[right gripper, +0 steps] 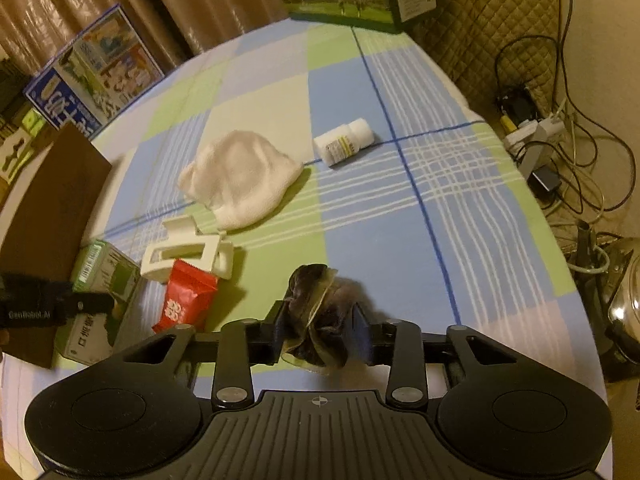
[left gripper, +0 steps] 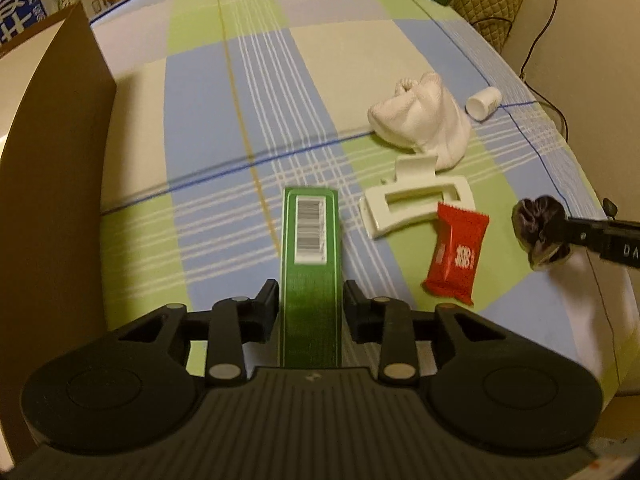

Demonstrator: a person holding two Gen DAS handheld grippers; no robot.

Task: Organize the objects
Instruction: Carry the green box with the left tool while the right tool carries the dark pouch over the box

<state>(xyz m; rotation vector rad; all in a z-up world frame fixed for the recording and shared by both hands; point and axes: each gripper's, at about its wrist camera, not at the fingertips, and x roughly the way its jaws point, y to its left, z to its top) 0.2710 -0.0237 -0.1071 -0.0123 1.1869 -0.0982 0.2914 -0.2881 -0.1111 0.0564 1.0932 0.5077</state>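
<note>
1. The left tool (left gripper: 310, 304) is closed on a green box (left gripper: 310, 264) with a barcode label, its jaws against the box's two long sides; the near end of the box is hidden behind the tool's body.
2. At the far left a brown cardboard panel (left gripper: 52, 152) stands upright, cut off by the frame edge.
3. The surface is a checked cloth (left gripper: 248, 92) of blue, green and cream; whether a bench or a bed lies beneath cannot be told.
4. Right of the box lies a white hair claw clip (left gripper: 416, 204), and a red snack packet (left gripper: 456, 256) overlaps its near edge.
5. Beyond the clip sits a crumpled white cloth (left gripper: 420, 120), touching the clip's far side.
6. Just right of the cloth a small white bottle (left gripper: 484, 102) lies on its side.
7. The right tool (right gripper: 320, 328) grips a dark scrunchie (right gripper: 316, 316) bunched between its jaws; its folds are blurred.
</note>
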